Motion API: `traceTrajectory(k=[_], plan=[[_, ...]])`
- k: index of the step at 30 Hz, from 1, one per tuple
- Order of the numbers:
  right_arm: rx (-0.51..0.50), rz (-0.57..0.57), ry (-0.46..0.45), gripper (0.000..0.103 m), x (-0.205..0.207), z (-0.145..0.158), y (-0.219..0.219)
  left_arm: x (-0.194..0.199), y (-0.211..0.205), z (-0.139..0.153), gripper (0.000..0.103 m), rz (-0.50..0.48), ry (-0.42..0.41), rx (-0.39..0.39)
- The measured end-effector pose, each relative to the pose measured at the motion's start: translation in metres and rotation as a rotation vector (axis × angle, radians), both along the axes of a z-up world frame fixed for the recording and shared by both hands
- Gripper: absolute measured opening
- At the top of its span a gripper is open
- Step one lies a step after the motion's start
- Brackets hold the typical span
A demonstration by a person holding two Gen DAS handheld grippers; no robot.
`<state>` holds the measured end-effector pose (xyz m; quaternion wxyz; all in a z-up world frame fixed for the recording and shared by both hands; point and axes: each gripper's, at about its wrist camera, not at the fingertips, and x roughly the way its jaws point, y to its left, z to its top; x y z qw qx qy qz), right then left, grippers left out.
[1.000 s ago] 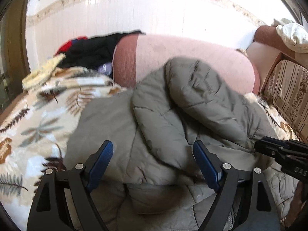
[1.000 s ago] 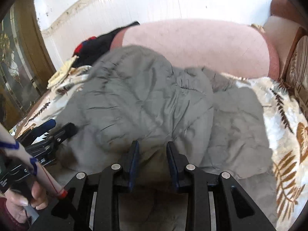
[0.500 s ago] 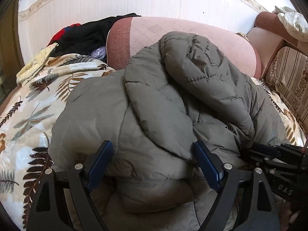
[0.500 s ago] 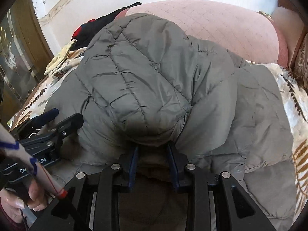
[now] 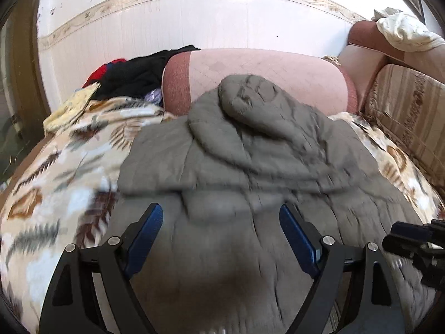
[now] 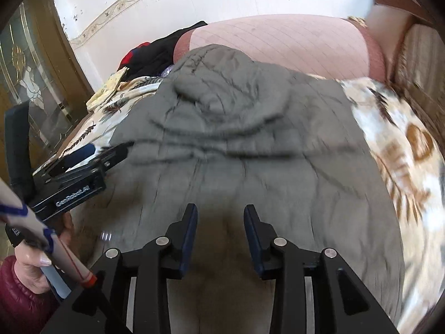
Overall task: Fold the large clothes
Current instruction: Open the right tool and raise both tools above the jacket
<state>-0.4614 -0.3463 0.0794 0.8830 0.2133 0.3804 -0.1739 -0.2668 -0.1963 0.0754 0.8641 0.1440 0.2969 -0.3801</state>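
Left wrist: left gripper (image 5: 221, 222) jaws wide, empty | right gripper (image 6: 221, 222) jaws opening, empty, above jacket (image 6: 250, 139)

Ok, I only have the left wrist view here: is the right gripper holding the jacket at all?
Observer: No. The right gripper has its jaws opening with nothing between them; the grey jacket lies on the blanket beyond its fingers.
Operator: And who has the left gripper? I only see its fingers.
Observer: A hand in a dark red padded sleeve grips the handle of the left gripper, at the lower left of the right wrist view.
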Motion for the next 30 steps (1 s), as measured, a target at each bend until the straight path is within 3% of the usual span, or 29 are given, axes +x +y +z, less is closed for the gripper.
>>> traceTrajectory(k=[7,13,20,30], plan=[[-0.01,-0.037,0.023,0.04,-0.047,-0.015,0.027,-0.05,0.072,-0.024,0.085,0.054,0.033,0.078],[-0.031,-0.026,0.037,0.04,-0.057,-0.031,0.048,-0.061,0.109,-0.039,0.085,0.121,0.052,0.117],[-0.132,0.0,0.063,0.044,-0.059,-0.04,0.07,-0.06,0.122,-0.054,0.085,0.147,0.079,0.148],[-0.221,0.026,0.089,0.053,-0.06,-0.054,0.086,-0.061,0.117,-0.067,0.086,0.131,0.042,0.196]])
